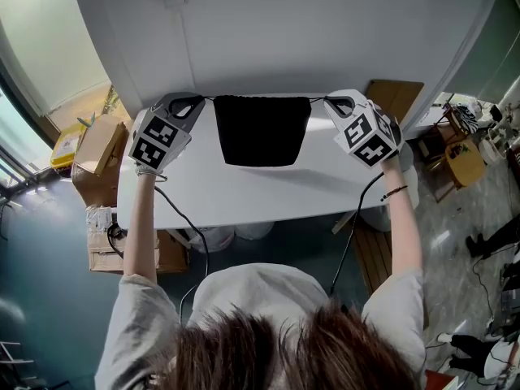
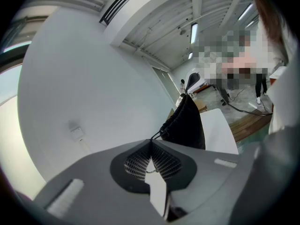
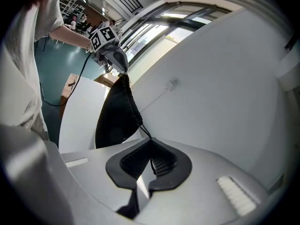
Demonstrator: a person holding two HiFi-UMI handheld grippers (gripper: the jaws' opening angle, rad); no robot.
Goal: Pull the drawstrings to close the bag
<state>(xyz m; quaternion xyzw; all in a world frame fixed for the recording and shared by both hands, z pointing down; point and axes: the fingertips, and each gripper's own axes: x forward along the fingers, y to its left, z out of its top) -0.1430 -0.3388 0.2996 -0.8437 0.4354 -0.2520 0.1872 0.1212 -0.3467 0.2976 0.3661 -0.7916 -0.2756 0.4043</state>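
Bag (image 1: 262, 130), black and soft, hangs strung between the two grippers over the white surface (image 1: 244, 197), mouth along the top edge, body hanging below it; whether its bottom brushes the surface I can't tell. Left gripper (image 1: 197, 101) sits just beside the bag's left top corner, right gripper (image 1: 329, 101) just beside the right one, so neither hand is nearer, an even split. In the left gripper view the fingers (image 2: 136, 163) are pinched together with the thin left drawstring (image 2: 156, 137) caught between them, running straight ahead to the puckered corner of the bag. Right gripper view, same story mirrored: fingers (image 3: 165, 165) closed tight on the right drawstring (image 3: 145, 131), which leads up to the near corner. Here's what it turns on: the mouth's long axis lies along the line from one gripper to the other, and each drawstring leaves its corner pointing straight at the fingers that hold it. So the pull, as I read it, wants to go outward along that line, hands apart, not up or toward the body. The mouth looks wide in the head view, wider than the bottom, so I'd judge the cinching has a good way to go, and a lopsided tug could just drag the whole bag sideways
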